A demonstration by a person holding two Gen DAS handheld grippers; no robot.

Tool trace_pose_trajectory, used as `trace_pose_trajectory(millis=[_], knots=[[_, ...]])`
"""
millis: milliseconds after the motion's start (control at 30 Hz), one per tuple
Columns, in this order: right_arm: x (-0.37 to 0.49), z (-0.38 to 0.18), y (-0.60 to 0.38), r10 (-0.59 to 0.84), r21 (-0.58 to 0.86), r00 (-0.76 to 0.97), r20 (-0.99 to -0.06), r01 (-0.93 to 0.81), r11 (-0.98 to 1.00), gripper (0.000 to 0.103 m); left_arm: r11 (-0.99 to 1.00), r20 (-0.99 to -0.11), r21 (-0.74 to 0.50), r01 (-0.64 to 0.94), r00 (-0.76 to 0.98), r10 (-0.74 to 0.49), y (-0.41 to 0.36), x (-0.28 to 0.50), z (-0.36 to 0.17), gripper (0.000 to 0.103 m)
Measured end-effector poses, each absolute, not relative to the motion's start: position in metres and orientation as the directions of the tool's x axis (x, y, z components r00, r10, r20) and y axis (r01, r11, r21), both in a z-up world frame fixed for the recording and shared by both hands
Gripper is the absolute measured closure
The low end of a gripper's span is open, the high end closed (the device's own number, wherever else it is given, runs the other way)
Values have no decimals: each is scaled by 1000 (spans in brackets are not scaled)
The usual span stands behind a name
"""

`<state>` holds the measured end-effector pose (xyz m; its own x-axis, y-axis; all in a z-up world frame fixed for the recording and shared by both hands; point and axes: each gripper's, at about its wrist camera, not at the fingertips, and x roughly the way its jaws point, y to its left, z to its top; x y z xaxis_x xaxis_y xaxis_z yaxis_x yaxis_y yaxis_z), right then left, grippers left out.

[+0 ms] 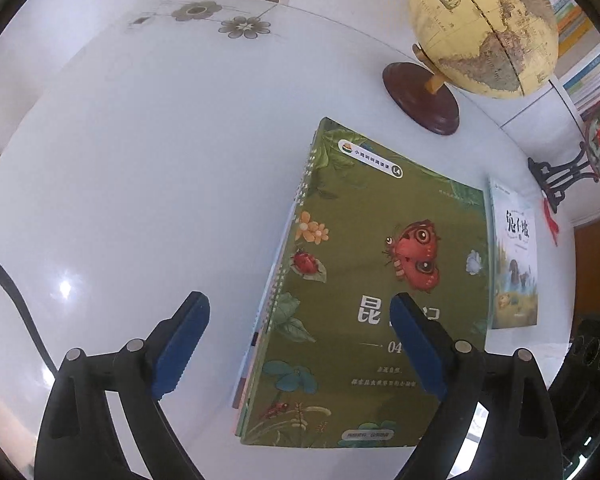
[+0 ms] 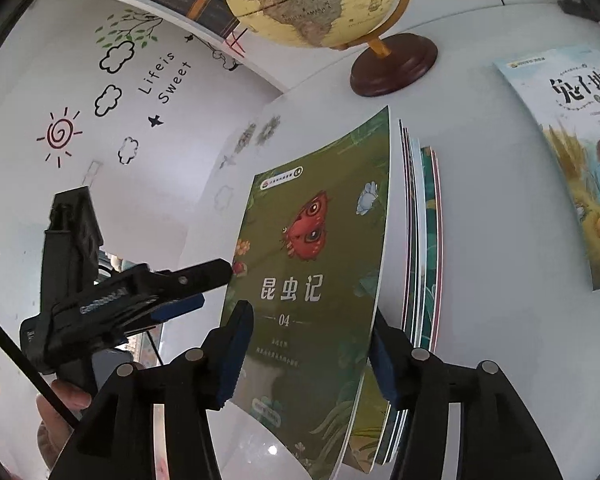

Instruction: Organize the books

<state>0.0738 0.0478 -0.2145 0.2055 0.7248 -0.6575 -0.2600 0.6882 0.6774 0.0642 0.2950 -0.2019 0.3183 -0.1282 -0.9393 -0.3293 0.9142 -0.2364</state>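
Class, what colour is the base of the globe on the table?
Dark reddish-brown, polished wood; the globe base shows best in the left wrist view.

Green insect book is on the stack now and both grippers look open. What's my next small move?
Probably reach the right gripper toward the pale book. It lies alone on the table, right of the stack topped by the green book, and the jaws stand open, holding nothing.

White glossy table [image 1: 140,160] w/ flower print at far edge. On it: stack of books [image 1: 364,280], green insect cover on top; pale book [image 1: 514,256] just beside; globe [image 1: 480,28] on wooden base behind.
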Motion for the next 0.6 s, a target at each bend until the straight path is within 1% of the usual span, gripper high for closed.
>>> trace_pose_trajectory(millis=[133,233,400,500,600], knots=[[75,-212,36,700,653,224,-678,-254,714,49,917,-938,-216,-334,333,-100,291,65,-195,12],[77,-209,21,682,634,249,-687,-253,731,49,921,-930,-225,-319,351,-105,281,69,-189,12],[84,-194,-23,613,561,367,-700,-249,790,49,933,-914,-233,-274,388,-115,247,82,-177,12],[94,-189,-61,521,485,448,-726,-203,850,47,939,-904,-263,-223,397,-159,215,94,-175,12],[106,-193,-101,454,448,490,-745,-138,883,47,939,-892,-306,-157,392,-225,175,106,-176,12]])
